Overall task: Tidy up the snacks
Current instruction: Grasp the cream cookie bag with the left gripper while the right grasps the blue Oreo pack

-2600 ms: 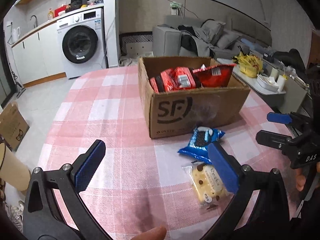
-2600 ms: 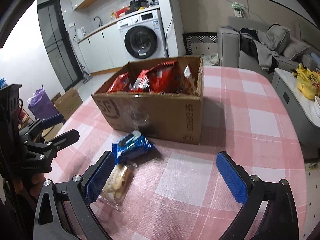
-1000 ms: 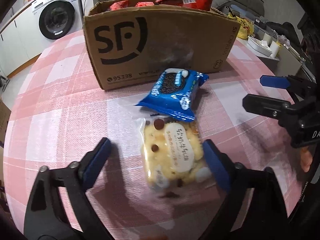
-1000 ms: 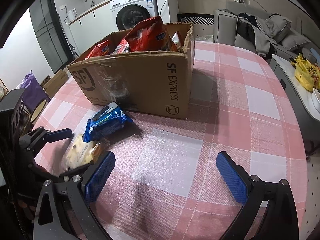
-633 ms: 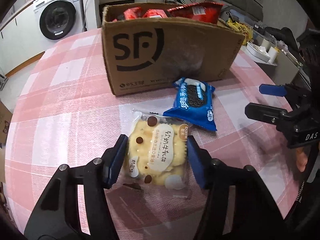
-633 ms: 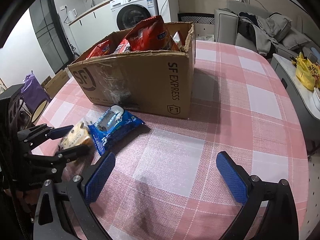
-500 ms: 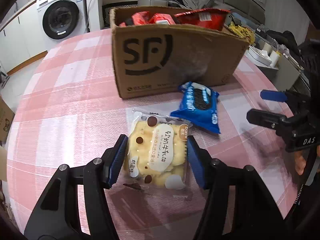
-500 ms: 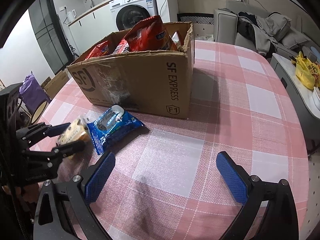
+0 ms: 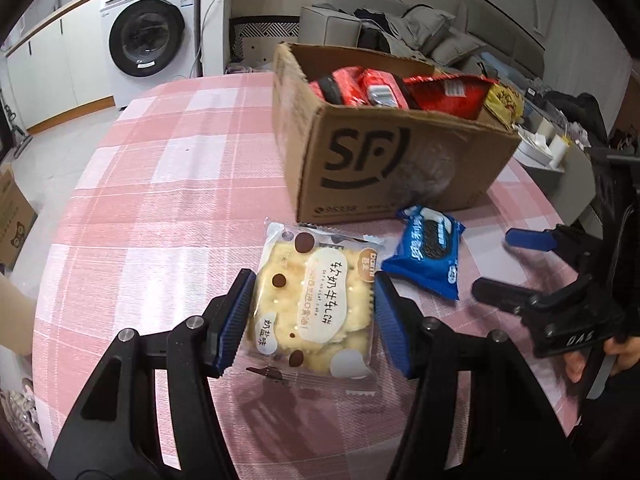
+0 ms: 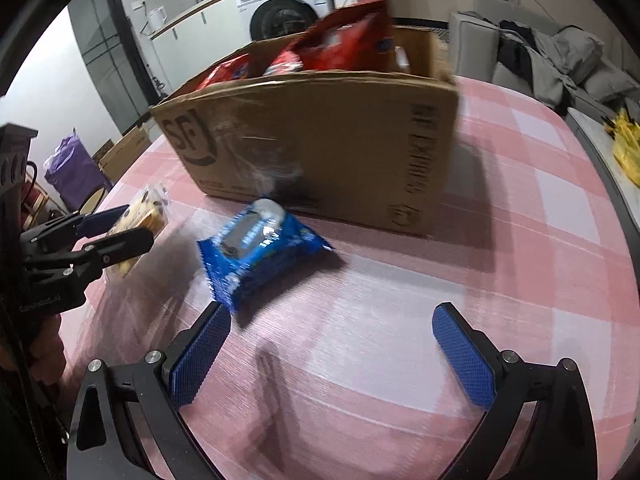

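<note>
My left gripper (image 9: 314,320) is shut on a clear packet of pale yellow crackers (image 9: 316,300) and holds it above the pink checked table (image 9: 160,208); the packet also shows in the right wrist view (image 10: 140,216). A blue cookie packet (image 9: 426,250) lies on the table in front of the SF cardboard box (image 9: 384,168), which holds red snack bags (image 9: 400,88). My right gripper (image 10: 332,356) is open and empty, low over the table, just short of the blue packet (image 10: 260,248).
A washing machine (image 9: 152,36) and white cabinets stand beyond the table's far left. A sofa with clothes (image 9: 420,32) is behind the box. Small cardboard boxes (image 9: 12,216) sit on the floor at the left.
My left gripper closed on the cracker packet and lifted it back and up. My right gripper moved forward and down toward the blue cookie packet.
</note>
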### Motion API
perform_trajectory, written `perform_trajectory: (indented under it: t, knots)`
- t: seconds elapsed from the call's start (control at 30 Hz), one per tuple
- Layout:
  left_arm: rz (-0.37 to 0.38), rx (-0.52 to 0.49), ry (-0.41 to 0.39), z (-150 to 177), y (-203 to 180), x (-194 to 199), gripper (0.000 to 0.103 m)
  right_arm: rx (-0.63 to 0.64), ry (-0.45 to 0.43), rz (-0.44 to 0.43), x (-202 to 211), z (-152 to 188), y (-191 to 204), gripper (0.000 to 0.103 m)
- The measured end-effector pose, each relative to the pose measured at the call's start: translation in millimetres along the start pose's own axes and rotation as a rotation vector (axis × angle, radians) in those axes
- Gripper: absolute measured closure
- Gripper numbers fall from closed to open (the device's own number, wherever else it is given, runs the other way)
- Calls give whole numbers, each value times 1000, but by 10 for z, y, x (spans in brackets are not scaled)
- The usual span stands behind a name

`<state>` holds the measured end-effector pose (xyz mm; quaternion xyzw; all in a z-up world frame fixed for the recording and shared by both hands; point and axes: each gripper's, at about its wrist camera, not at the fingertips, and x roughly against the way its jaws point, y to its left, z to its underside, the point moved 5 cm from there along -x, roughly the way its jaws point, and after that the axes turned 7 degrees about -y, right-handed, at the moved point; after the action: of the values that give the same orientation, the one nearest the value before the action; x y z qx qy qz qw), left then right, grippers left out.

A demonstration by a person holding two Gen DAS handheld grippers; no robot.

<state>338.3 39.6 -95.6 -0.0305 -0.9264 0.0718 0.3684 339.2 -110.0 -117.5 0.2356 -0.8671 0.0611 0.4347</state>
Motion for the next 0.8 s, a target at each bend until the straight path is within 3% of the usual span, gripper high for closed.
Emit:
perform_trajectory:
  t: [0.33,0.6,0.63,0.8]
  knots:
    - [-7,47,3,-2,174,-10,47,96,55,6,-334,-148,326,0]
    - [-13,68,14,17,220,-34,46,144,49,2,-434,-158,471,2]
    - [-13,67,14,21,214,-34,46,148,44,-3,-450,-160,497,3]
    - [-10,58,16,30,170,-51,46,150,16,-19,-436,-173,594,33]
